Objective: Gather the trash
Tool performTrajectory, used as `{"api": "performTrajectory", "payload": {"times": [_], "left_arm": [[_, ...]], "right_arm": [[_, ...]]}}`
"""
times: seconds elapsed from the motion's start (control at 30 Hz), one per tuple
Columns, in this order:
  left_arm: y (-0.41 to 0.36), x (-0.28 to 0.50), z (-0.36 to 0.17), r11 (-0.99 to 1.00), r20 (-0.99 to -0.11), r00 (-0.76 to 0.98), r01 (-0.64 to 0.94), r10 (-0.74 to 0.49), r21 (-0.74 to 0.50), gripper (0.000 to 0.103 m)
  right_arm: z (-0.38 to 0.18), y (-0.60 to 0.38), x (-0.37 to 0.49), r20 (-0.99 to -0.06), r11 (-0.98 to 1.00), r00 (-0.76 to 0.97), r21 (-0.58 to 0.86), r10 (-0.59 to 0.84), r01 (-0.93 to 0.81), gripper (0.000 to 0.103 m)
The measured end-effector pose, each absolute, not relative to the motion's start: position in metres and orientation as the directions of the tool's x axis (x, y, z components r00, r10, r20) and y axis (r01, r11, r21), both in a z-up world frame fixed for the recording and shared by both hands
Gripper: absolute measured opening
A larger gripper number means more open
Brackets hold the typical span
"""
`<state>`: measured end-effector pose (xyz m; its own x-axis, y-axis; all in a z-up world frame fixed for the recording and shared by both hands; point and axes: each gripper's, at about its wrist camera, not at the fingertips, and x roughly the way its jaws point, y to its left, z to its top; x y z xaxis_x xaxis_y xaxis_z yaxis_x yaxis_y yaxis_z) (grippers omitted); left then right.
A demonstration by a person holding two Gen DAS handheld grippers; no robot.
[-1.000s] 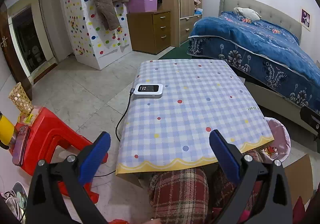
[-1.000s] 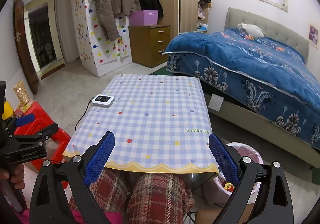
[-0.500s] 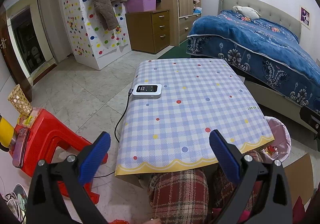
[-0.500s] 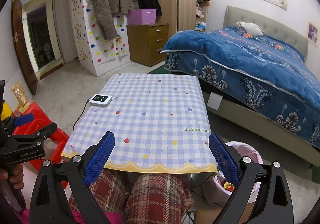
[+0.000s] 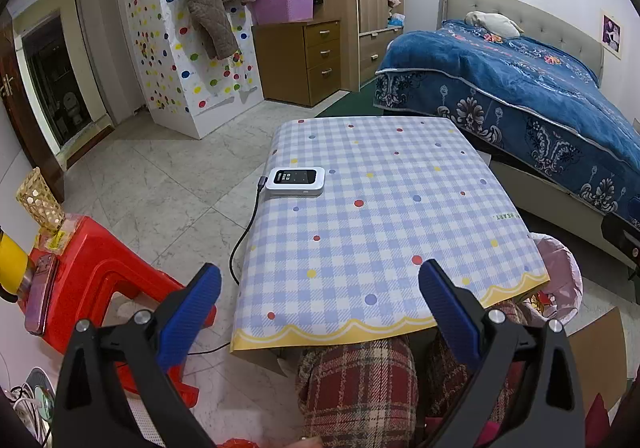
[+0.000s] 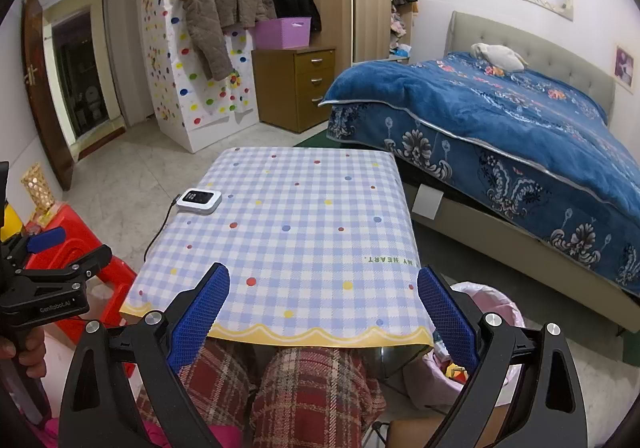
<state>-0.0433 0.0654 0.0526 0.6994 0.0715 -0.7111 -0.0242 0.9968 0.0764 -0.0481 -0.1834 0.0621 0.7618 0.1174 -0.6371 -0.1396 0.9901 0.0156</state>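
Both grippers hang with jaws spread wide and nothing between them: the left gripper [image 5: 318, 290] and the right gripper [image 6: 322, 298] sit above the near edge of the checked table [image 6: 304, 248], over plaid-clad knees. A pink-lined trash bin [image 6: 492, 300] with colourful scraps inside stands on the floor just beside the table's right near corner, and a small white device [image 5: 295, 181] on a cable lies near the table's left edge.
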Motion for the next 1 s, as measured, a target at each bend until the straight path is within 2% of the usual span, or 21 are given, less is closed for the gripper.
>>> {"api": "performTrajectory", "payload": {"times": [1.0], "left_arm": [[0.0674,-0.0413,0.0515,0.997,-0.715,0.696,-0.022,0.07,0.076,0.096]], "right_arm": [[0.0552,-0.1873,-0.0482,-0.642,0.991,0.758,0.022,0.114,-0.131,0.094]]}}
